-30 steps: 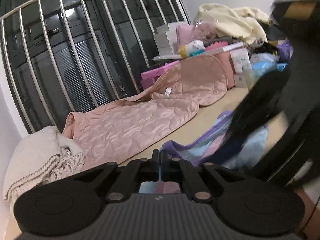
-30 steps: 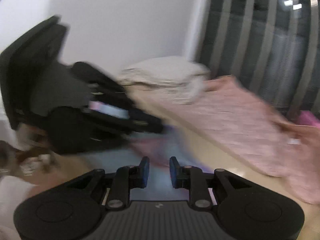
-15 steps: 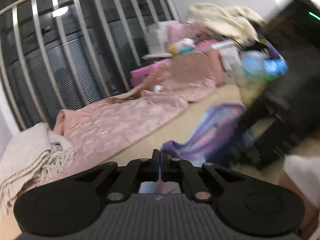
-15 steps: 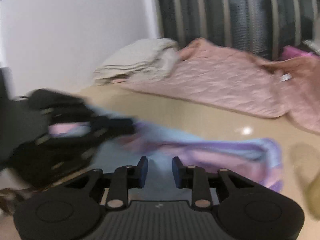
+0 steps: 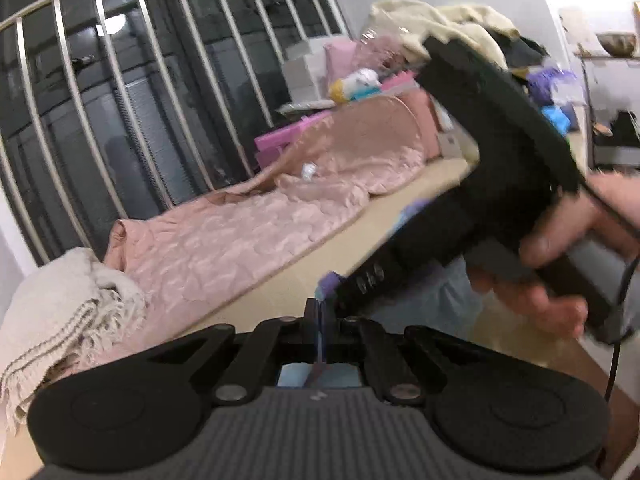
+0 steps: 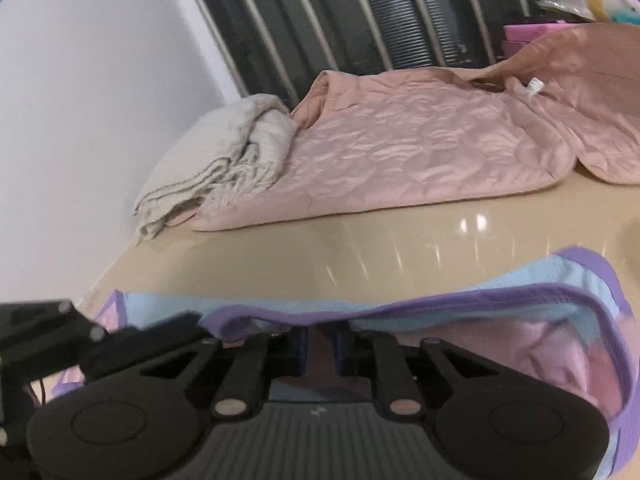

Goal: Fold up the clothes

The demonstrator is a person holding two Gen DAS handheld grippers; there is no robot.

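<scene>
The left gripper (image 5: 319, 312) is pinched tight on an edge of the pastel garment (image 6: 500, 312), which lies on the beige table (image 6: 360, 248). The right gripper (image 6: 322, 344) has just been closing, its jaws narrow with the garment's purple hem draped between them.

wall (image 6: 80, 100): white | window bars (image 5: 120, 92): metal | tabletop (image 6: 360, 248): glossy beige

Pink quilt (image 6: 420, 152) spread along metal bars (image 5: 132, 92), touching folded beige blanket (image 6: 216, 164).
</scene>
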